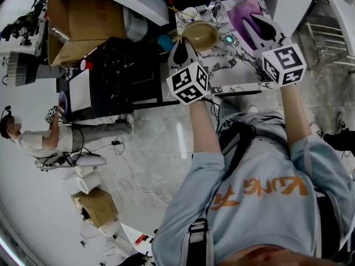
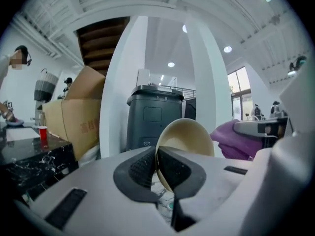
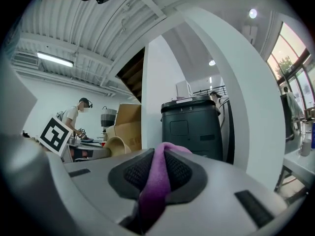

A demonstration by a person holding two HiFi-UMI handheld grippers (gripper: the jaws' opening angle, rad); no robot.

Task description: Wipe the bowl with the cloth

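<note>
Over the marble table [image 1: 238, 76], the head view shows both grippers held out side by side. The left gripper [image 1: 183, 47] reaches to the tan bowl [image 1: 201, 35], but its jaws and marker cube [image 1: 188, 82] cover the bowl's near rim, so the grip cannot be read from above. Whether the bowl clears the tabletop cannot be told either. The right gripper [image 1: 259, 26] lies over the purple cloth [image 1: 244, 10], hiding much of it. A small teal object [image 1: 228, 39] sits between the two, too small to identify. The table's far edge holds more items that are too small and crowded to make out.

From the left gripper view, the jaws are clamped on the bowl's rim, one pad inside the wall and one outside. The bowl stands tilted on edge, and its lower part is cut off behind the pads. The cloth shows just beside it on the right. A dark bin [image 2: 155, 117] and a cardboard box [image 2: 74, 117] stand behind.

From the right gripper view, the jaws pinch a fold of the cloth, which rises between the pads and drops out of sight below them. Only a sliver of the bowl shows at the left, near the left gripper's cube.
</note>
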